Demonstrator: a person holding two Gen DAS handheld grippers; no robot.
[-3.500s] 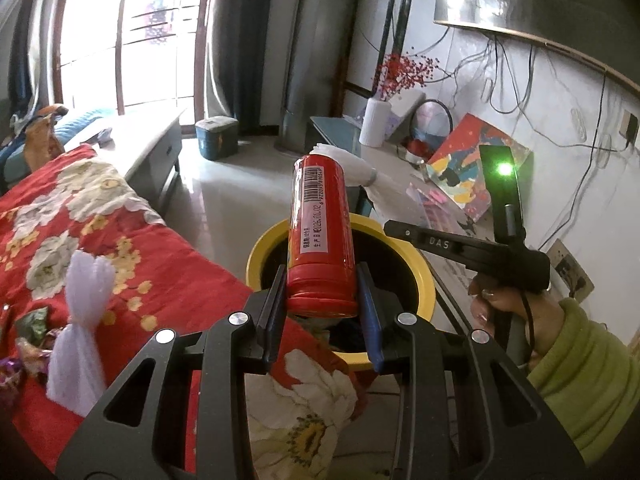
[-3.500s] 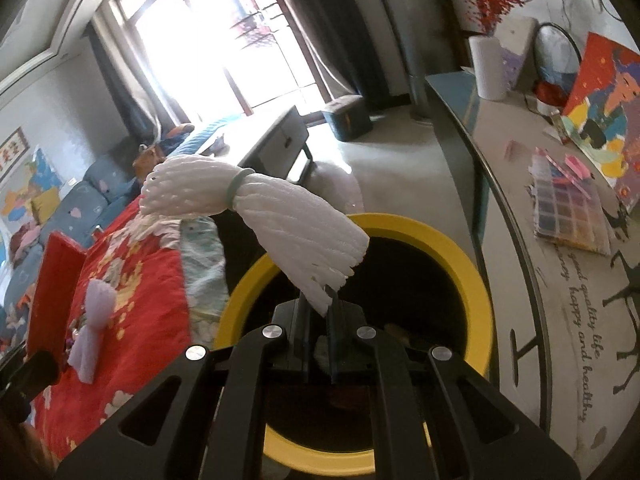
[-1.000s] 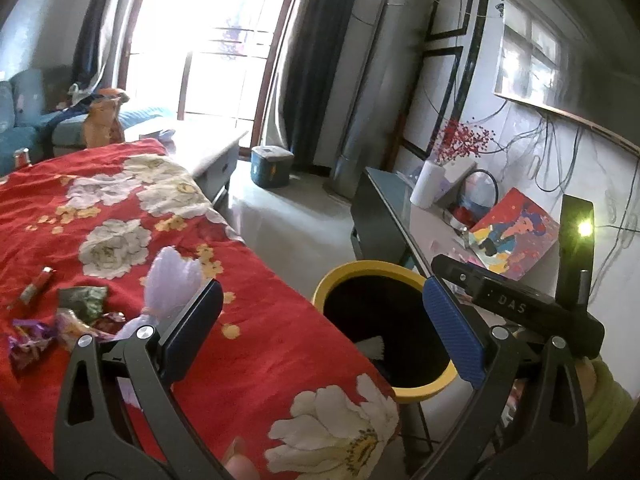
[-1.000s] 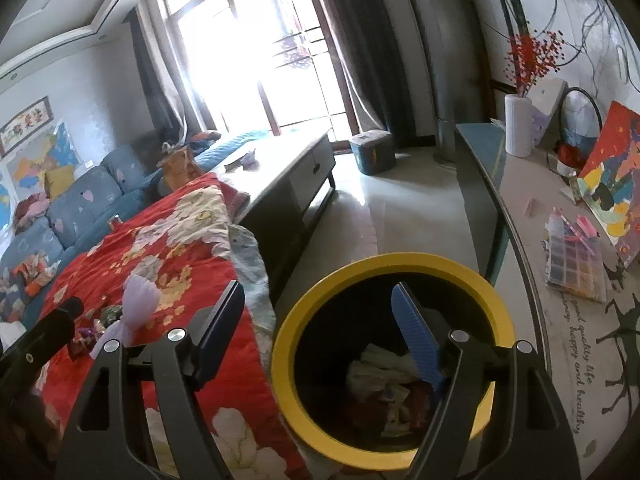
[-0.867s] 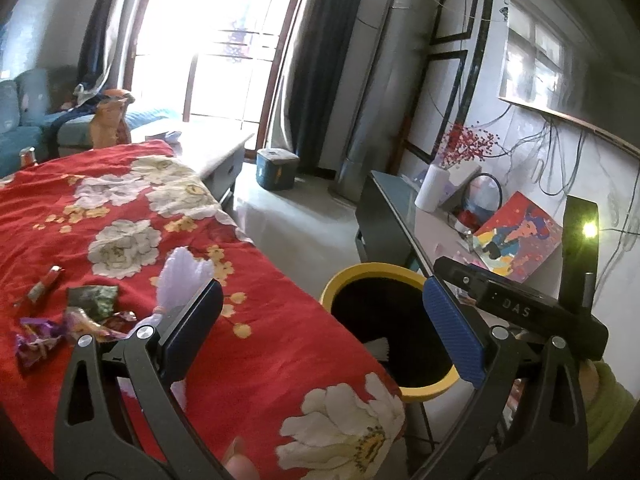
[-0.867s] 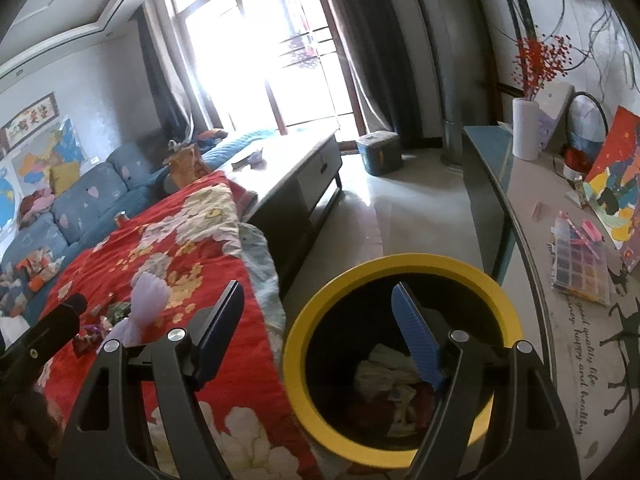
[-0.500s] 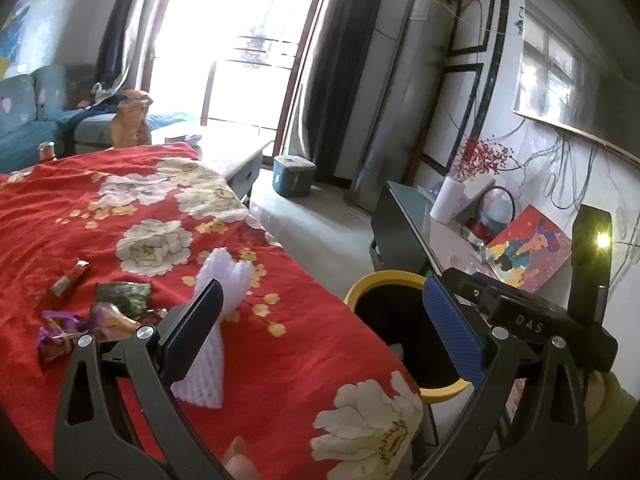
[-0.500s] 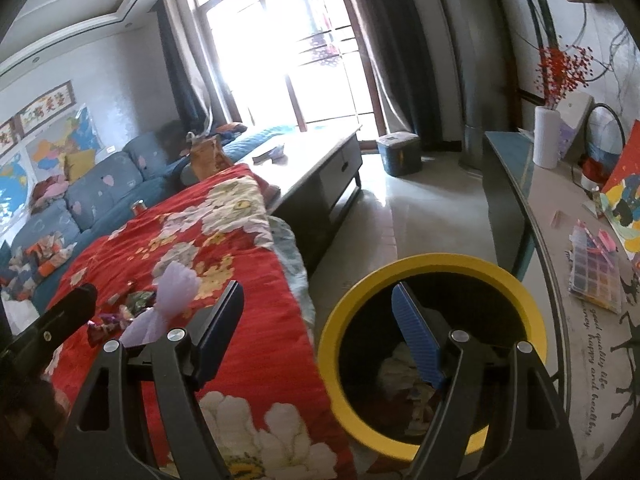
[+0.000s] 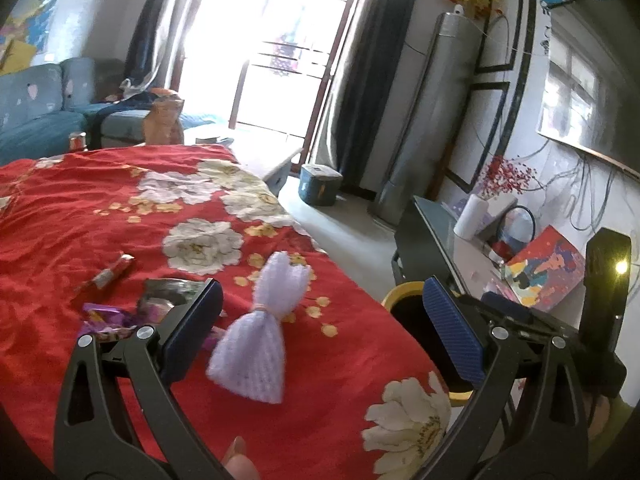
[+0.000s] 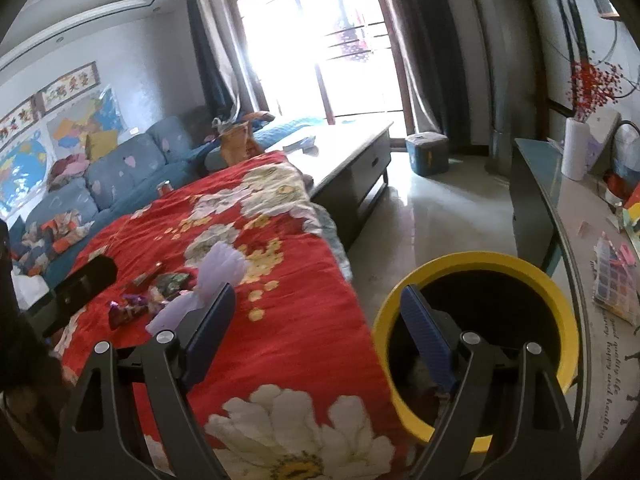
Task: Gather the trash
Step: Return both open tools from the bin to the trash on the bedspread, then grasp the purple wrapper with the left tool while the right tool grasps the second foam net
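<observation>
Two tools frame a room whose largest thing is the red floral cloth (image 9: 168, 216), spread over a surface that fills the left wrist view from nine o'clock down to six o'clock and shows again at the left of the right wrist view (image 10: 248, 288). Next in size is the yellow-rimmed bin (image 10: 476, 264), standing on the floor at the cloth's edge, at four o'clock in the right wrist view and partly hidden behind a blue pad at three o'clock in the left wrist view (image 9: 400, 292); pale crumpled trash lies dimly at its dark bottom. Along the wall at three o'clock runs a long desk (image 10: 576, 216) carrying a white vase of red berries (image 10: 576, 152). On the cloth, near its middle, lies a white foam net sleeve (image 9: 264, 332), cinched at its waist, unheld, and at its nine o'clock sits a small heap of purple and dark snack wrappers (image 9: 132, 312), with a red wrapper (image 9: 108, 276) farther toward ten o'clock. The left tool (image 9: 320, 328) stands wide with nothing gripped, the sleeve seen between its pads but lying beyond them. The right tool (image 10: 316, 328) is wide and its jaws are opening, with nothing between them.
</observation>
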